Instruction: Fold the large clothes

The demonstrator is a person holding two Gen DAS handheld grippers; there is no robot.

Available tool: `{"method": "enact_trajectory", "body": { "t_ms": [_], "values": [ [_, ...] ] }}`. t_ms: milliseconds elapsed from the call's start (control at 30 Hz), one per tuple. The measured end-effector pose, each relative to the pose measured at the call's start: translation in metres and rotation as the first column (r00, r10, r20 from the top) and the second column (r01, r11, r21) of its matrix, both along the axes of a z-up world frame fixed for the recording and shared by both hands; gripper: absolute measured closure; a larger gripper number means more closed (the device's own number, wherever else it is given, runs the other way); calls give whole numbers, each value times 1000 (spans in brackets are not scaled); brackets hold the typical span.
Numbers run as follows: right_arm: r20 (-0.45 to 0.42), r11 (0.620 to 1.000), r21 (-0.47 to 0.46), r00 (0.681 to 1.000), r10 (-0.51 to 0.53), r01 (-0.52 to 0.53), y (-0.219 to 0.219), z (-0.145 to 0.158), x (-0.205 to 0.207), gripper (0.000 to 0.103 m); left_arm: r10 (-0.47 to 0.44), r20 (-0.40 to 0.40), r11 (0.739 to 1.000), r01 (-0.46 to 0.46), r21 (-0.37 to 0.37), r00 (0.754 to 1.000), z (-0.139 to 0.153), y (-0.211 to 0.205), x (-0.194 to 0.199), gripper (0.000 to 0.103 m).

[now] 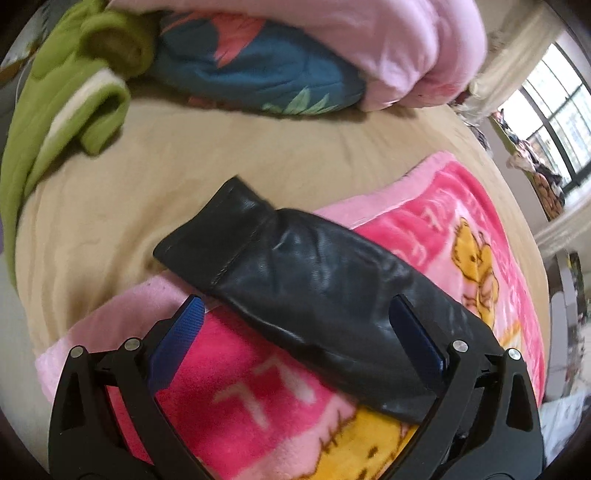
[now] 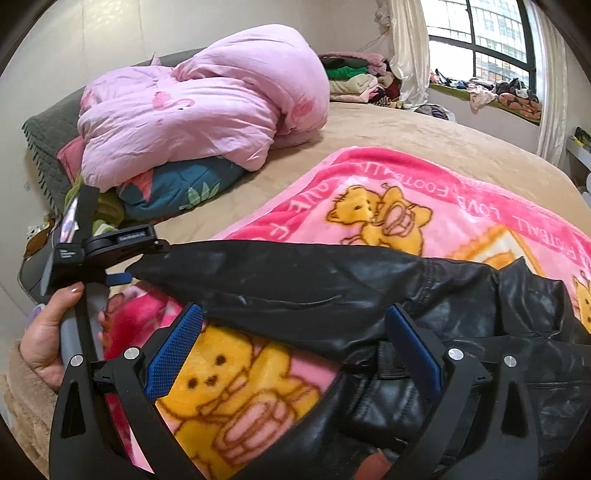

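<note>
Both tools agape w/ black leather jacket (image 2: 369, 295) sleeve (image 1: 314, 273) between blue pads.

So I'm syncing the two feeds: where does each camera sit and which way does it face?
Left wrist: on the left tongs, open, looking down at the black leather jacket sleeve on the pink blanket.
Right wrist: on the right tongs, open, facing window; shows left hand.
Shared: jacket, blanket, pink duvet.
</note>
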State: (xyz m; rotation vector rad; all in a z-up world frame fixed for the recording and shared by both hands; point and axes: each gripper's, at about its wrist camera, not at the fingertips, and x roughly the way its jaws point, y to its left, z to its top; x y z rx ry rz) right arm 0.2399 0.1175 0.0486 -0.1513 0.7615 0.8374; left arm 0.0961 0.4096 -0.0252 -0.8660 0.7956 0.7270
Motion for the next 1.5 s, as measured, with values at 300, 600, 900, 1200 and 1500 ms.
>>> {"method": "enact_trajectory", "body": {
  "t_ms": [300, 600, 900, 1200, 1500],
  "values": [
    [-9, 1000, -9, 1000, 7, -7, -4, -11, -10, 5, 53, 22, 995, -51, -87, 998, -33, 19, 1, 9],
    [-25, 999, -24, 999, -43, 43, -30, -18, -6, 5, -12, 19, 1000, 12, -2, 1000, -35, 14, 24, 67],
    [0, 991, -38, 992, -126, 126, -83, -20, -11, 5, -141, 106, 983, 127, 130, 984, 7, -8, 35, 96],
    [11, 984, -13, 984, -179, 179, -136, -10, -16, 5, -209, 311, 964, 141, 227, 927, 73, -46, 23, 99],
    [53, 960, -10, 959, -279, 280, -189, -2, -12, 5, -415, 387, 894, 290, 341, 823, 113, -123, 37, 100]
  ]
}}
